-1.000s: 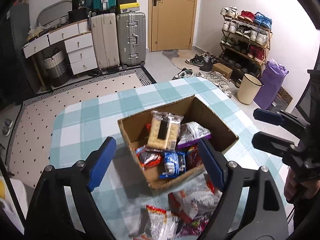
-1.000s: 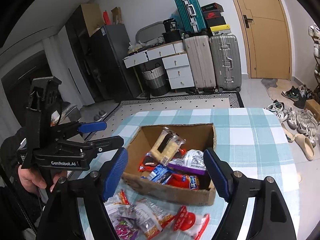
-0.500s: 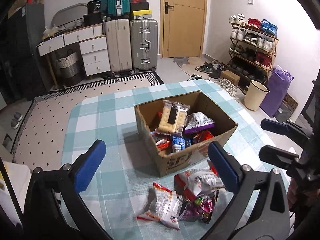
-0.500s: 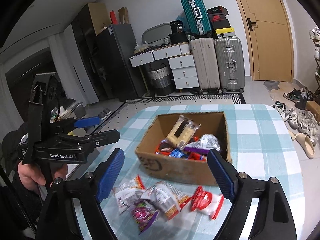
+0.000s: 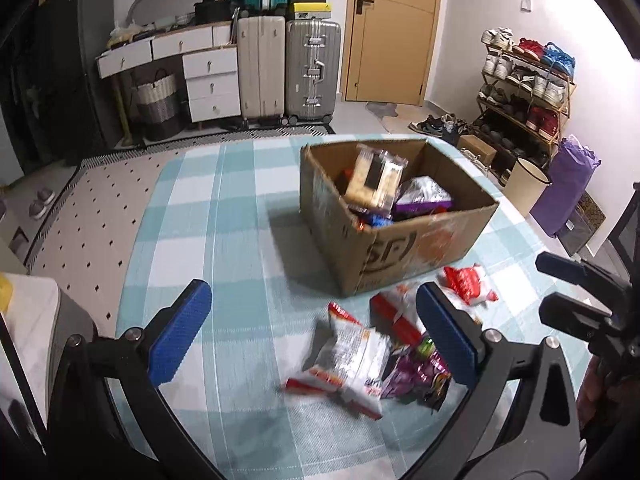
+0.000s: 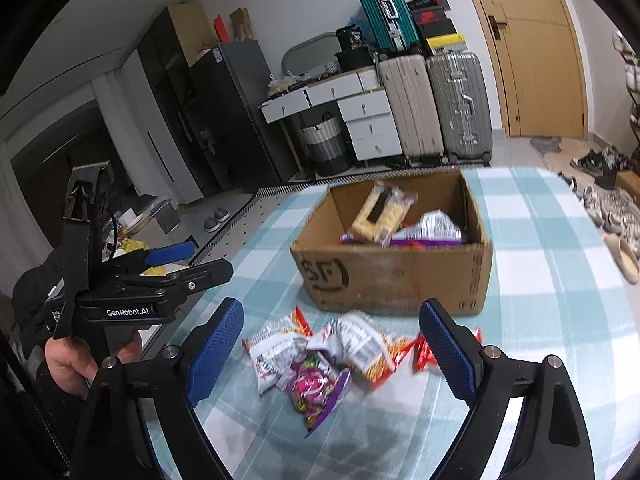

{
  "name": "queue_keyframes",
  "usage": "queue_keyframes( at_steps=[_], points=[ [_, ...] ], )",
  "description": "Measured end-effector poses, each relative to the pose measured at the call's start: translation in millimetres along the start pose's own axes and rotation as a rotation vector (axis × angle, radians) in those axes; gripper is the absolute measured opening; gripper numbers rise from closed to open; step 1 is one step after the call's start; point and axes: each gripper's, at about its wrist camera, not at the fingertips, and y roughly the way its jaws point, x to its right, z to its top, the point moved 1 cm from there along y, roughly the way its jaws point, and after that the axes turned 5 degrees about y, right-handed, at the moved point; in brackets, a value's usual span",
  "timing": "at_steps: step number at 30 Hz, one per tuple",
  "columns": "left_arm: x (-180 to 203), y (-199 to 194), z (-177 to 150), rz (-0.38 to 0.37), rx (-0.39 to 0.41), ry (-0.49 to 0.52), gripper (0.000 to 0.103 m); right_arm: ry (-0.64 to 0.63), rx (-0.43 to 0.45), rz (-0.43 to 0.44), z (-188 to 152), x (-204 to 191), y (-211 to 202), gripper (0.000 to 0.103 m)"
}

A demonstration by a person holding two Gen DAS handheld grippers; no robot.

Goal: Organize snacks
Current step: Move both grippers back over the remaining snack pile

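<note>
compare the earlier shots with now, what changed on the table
Both views have pulled back from the cardboard box toward the loose snack packets. The left hand-held gripper and right hand-held gripper have just been opening, nothing between their fingers. Box, its contents and the packets stayed put.

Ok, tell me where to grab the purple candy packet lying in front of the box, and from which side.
Take the purple candy packet by its near pointed corner, coming from above on the near side. It lies flat on the tablecloth, and its far end is tucked under the white snack bags, so only the near end looks free.
</note>
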Motion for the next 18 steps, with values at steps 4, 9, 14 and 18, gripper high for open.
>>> queue_keyframes(
  at_steps=[4, 9, 14, 18],
  points=[
    [-6, 8, -13, 0.0, -0.014, -0.023, 0.102, 0.032, -0.025, 0.004, -20, 2, 8, 0.091],
    [-15, 19, -33, 0.012, -0.038, -0.048, 0.102, 0.067, -0.062, 0.014, -46, 0, 20, 0.091],
    [-23, 30, -50, 0.013, -0.059, -0.075, 0.102, 0.097, -0.083, 0.021, -61, 1, 32, 0.091],
    [-28, 38, -59, 0.007, -0.079, -0.093, 0.102, 0.122, -0.104, 0.024, -70, 5, 40, 0.091]
  ],
)
